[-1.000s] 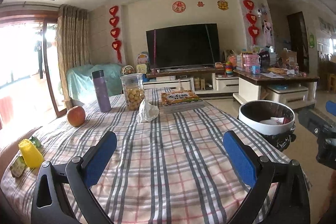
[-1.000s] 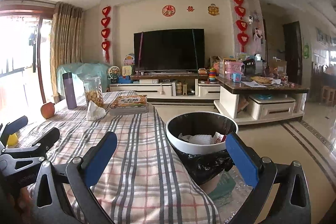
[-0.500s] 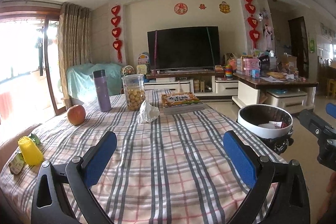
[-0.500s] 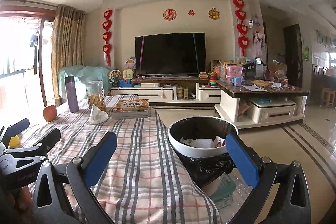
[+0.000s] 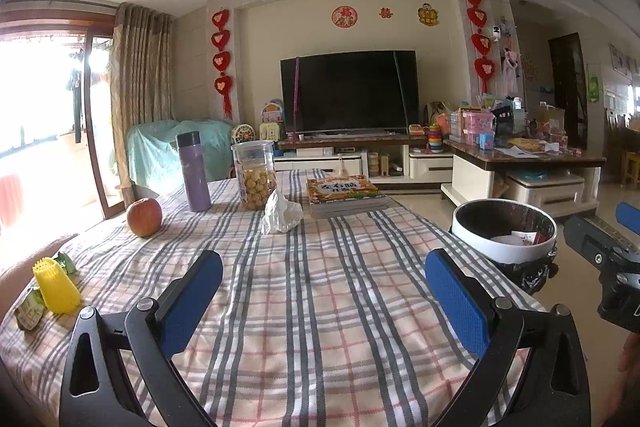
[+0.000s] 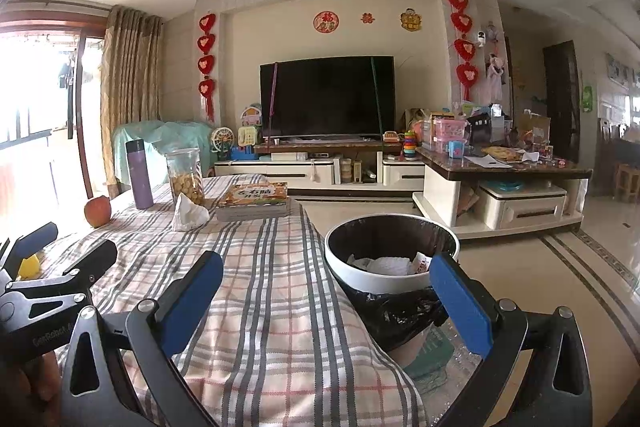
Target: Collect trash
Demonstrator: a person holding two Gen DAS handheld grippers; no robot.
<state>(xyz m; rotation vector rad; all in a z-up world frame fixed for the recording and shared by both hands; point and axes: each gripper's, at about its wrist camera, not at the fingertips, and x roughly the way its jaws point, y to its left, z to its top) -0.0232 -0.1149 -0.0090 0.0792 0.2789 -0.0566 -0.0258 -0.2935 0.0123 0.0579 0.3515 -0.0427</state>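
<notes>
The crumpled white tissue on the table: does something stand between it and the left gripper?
Nothing visible does. Only bare checked tablecloth lies between the open left gripper and the crumpled tissue; the cookie jar stands behind it.

Left tool [image 5: 324, 297] agape above checked tablecloth [image 5: 304, 307]; crumpled tissue [image 5: 281, 213] beyond

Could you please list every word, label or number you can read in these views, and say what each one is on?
"GenRobot.A": embossed on the left gripper's black body in the right wrist view; the end is cut off.
Book cover on the table: large Chinese characters, too blurred to read.
Round red wall decoration above the TV: a character, not legible.
Wrappers in the trash bin: print too small to read.
</notes>
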